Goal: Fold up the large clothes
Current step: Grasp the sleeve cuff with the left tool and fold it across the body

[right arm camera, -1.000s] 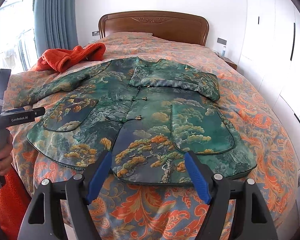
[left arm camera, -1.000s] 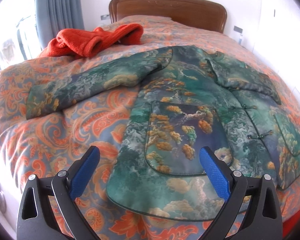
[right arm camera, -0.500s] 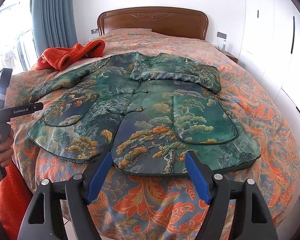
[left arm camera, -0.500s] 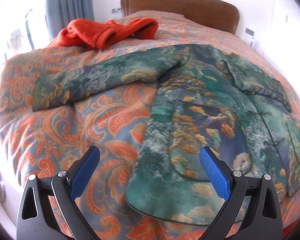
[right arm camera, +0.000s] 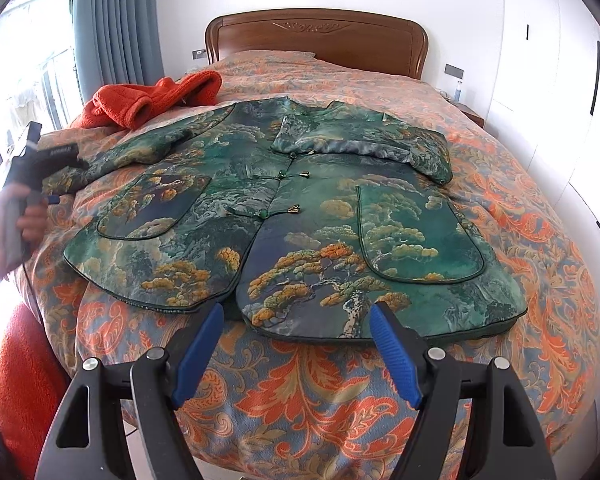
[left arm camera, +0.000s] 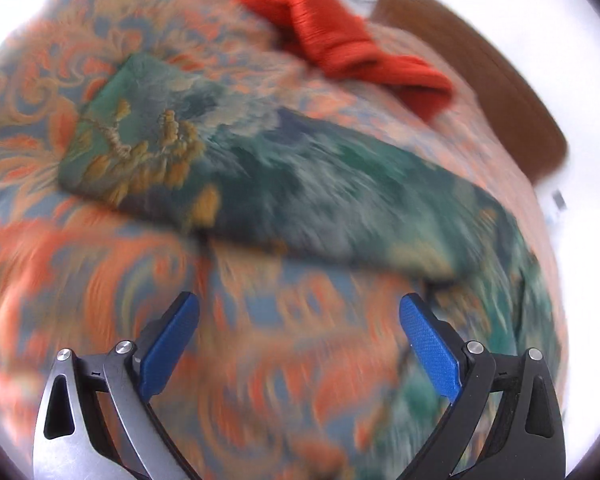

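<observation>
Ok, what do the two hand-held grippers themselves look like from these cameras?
The right hand-held gripper has a black frame, silver pivot bolts and textured blue finger pads. The left hand-held gripper has the same blue pads, with one frame arm silver-grey and the other black. From the right wrist view, its dark body carries a white label, too small to read.

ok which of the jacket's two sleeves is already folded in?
The right-hand sleeve, lying across the chest; the other sleeve stretches outward toward the red garment.
</observation>
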`<state>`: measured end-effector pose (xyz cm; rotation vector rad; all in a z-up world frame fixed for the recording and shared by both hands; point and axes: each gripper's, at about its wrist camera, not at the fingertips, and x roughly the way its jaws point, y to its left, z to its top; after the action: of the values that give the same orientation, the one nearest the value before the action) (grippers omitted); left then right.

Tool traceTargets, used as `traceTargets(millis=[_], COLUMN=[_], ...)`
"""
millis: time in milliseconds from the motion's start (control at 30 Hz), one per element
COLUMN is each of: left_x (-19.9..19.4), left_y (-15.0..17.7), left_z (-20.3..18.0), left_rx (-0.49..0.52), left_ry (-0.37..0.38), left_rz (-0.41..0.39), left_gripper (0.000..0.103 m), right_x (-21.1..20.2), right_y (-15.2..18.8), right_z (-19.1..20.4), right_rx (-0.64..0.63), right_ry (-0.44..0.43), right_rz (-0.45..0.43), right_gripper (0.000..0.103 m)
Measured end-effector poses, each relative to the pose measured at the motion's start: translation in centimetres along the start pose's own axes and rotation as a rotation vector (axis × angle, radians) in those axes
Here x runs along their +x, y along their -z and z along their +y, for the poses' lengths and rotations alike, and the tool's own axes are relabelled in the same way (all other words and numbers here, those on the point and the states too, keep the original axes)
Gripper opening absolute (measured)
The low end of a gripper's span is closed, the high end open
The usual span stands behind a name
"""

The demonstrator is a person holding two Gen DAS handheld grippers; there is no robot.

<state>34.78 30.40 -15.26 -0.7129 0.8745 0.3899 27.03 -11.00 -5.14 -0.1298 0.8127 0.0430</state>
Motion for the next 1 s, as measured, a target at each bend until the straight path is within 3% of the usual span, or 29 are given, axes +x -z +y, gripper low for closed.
traceTargets(millis=[100, 200, 267, 333, 367, 467, 667, 833, 967, 1000], left_x=[3.1, 3.5, 2.8, 2.0, 1.9, 0.2, -3.8, -4.3, -1.3, -0.5], left_y=[-2.1, -3.4, -3.8, -3.9, -4.0, -3.9, -0.9, 7.2, 15.1, 17.0], left_z=[1.7, 3.2, 3.5, 3.1, 2.6, -0.7, -12.5, -21.6, -25.7, -26.3], left_rx=[-0.136, -0.255, -0.297, -0.283, -0.253, -0.078, 0.436, 0.934, 1.295, 1.366], left_ry=[0.009, 0.043, 0.018, -0.065, -0.085, -0.169, -0.272, -0.296, -0.292, -0.285], left_rz=[0.061, 0.008, -0.062, -0.134, -0.145, -0.227, -0.425, -0.517, -0.480, -0.453], left_gripper=[0.099, 0.098, 0.081, 0.021, 0.016, 0.010, 0.010, 0.010, 0.015, 0.023], right_x=[0.2, 0.3, 0.2, 0.4, 0.7, 1.6, 2.0, 2.0, 1.2, 1.1], right_y=[0.2, 0.2, 0.4, 0.7, 0.9, 1.5, 2.5, 3.0, 3.2, 3.3], right_z=[0.5, 1.1, 1.6, 2.0, 2.3, 2.8, 3.6, 3.4, 2.7, 2.4], right_rx=[-0.008, -0.026, -0.039, -0.051, -0.054, -0.052, -0.039, -0.012, 0.013, 0.018], right_ry=[-0.005, -0.010, -0.011, -0.019, -0.026, -0.050, -0.092, -0.110, -0.105, -0.102], right_rz=[0.016, 0.026, 0.027, 0.042, 0.055, 0.094, 0.109, 0.113, 0.085, 0.082], right_gripper=[0.077, 0.077, 0.077, 0.077, 0.077, 0.077, 0.077, 0.077, 0.077, 0.077])
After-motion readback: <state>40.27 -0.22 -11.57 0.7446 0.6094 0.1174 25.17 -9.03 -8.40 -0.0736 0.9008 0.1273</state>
